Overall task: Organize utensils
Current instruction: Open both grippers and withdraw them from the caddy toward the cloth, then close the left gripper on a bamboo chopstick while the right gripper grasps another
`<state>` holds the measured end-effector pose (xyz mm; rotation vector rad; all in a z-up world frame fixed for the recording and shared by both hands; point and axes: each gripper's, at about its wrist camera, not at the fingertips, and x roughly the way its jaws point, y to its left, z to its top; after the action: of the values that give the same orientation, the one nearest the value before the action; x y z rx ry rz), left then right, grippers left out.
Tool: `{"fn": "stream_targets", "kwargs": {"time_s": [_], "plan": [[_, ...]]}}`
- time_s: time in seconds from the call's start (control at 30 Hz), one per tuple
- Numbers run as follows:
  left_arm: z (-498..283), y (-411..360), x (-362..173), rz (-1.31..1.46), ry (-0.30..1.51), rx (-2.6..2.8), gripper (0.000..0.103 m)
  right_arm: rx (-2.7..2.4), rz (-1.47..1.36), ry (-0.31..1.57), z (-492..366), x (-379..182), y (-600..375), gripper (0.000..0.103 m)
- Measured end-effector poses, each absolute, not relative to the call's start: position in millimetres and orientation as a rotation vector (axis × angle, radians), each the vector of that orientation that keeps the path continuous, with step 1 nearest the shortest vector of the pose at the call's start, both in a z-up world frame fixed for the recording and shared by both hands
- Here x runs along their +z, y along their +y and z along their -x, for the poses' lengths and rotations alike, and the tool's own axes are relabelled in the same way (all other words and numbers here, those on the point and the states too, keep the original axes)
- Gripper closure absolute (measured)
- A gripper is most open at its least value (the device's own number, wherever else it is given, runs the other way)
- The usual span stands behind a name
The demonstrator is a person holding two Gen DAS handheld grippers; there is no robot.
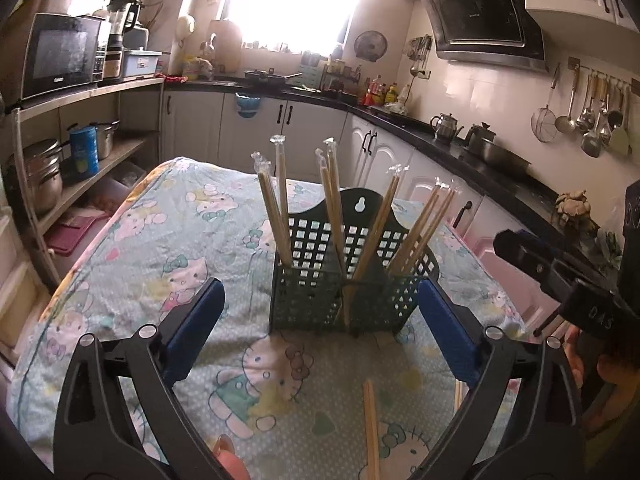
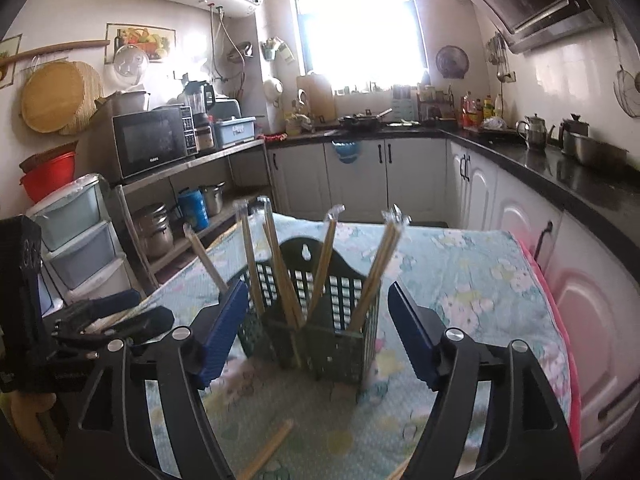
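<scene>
A dark green slotted utensil basket (image 1: 344,292) stands on the cloth-covered table, holding several wrapped wooden chopstick pairs (image 1: 332,200) upright. It also shows in the right wrist view (image 2: 320,332). My left gripper (image 1: 320,332) is open and empty, its blue pads on either side of the basket's front. My right gripper (image 2: 316,336) is open and empty, close in front of the basket. Loose chopsticks (image 1: 371,428) lie on the cloth near me; one also shows in the right wrist view (image 2: 268,452).
The table has a cartoon-print cloth (image 1: 160,248). A shelf rack with a microwave (image 1: 60,56) and pots stands left. A black counter (image 1: 500,168) with kettles runs right, white cabinets below it. The other gripper (image 1: 560,280) shows at the right.
</scene>
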<state>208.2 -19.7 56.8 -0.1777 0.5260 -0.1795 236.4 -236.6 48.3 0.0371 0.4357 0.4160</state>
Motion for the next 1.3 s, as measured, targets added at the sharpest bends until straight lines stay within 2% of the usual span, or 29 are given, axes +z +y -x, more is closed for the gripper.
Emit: {"fn": "stream_targets", "kwargs": {"time_s": [0.47, 0.8, 0.87, 1.1, 1.13, 1.3], "plan": [[-193.5, -21.6, 32.6, 0.203, 0.580, -0.206, 0.012, 0.363, -0.025, 0.513, -208.6, 27.4, -253.3, 0.032], [-201.5, -37.8, -4.4, 0.219, 0.697, -0.263, 0.012, 0.318, -0.039, 0.632, -204.2, -9.5, -274.2, 0.032], [-203.1, -44.7, -12.0, 0.205, 0.722, -0.279, 0.014, 0.313, -0.037, 0.647, -204.1, -16.7, -277.3, 0.032], [-206.5, -63.8, -35.3, 0.189, 0.802, -0.326, 0.032, 0.294, -0.053, 0.711, -209.6, -43.1, -289.5, 0.033], [-207.0, -65.3, -38.2, 0.191, 0.812, -0.331, 0.039, 0.293, -0.052, 0.717, -210.4, -45.7, -290.2, 0.037], [-212.7, -74.4, -53.4, 0.195, 0.869, -0.361, 0.048, 0.289, -0.037, 0.776, -219.1, -62.7, -291.5, 0.051]]}}
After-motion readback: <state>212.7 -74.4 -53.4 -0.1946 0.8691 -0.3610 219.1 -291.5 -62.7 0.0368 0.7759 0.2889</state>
